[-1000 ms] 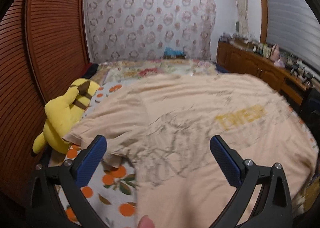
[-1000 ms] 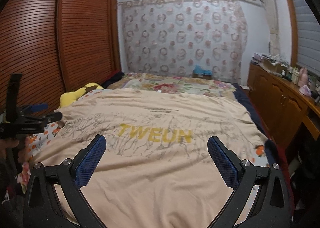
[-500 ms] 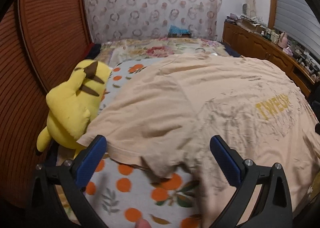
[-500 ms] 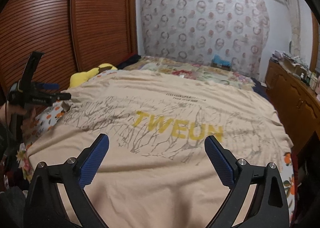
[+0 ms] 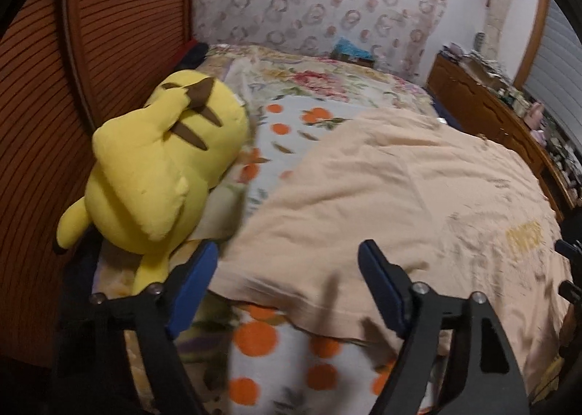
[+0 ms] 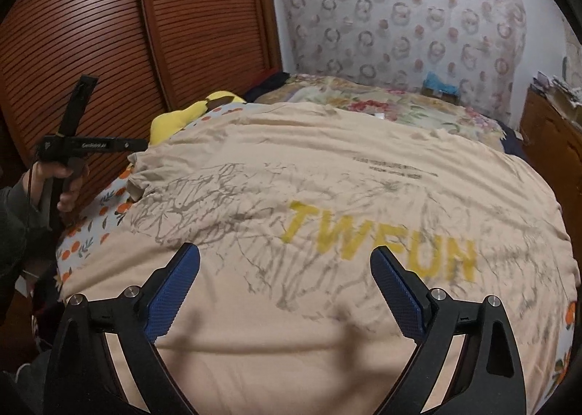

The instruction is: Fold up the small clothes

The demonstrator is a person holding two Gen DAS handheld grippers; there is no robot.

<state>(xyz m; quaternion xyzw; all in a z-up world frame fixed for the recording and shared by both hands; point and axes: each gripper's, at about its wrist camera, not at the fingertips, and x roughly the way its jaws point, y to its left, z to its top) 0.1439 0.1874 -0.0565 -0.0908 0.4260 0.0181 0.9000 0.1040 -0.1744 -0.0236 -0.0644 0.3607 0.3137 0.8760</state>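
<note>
Left gripper (image 5: 287,269) fingers just narrowing over blurred tee (image 5: 418,196) sleeve hem, nothing gripped, right gripper (image 6: 285,269) fingers wide, tee's near hem cut off.

A peach T-shirt (image 6: 327,233) printed "TWEUN" lay spread flat on the bed. The right gripper (image 6: 285,287) hung over its near part, jaws wide, nothing between them. At the shirt's left sleeve a hand (image 6: 67,178) held the left gripper (image 6: 91,143). A yellow plush (image 6: 182,116) lay just beyond that sleeve.

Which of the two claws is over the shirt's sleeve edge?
The left claw, by the yellow plush; the right claw hangs over the shirt print.
</note>
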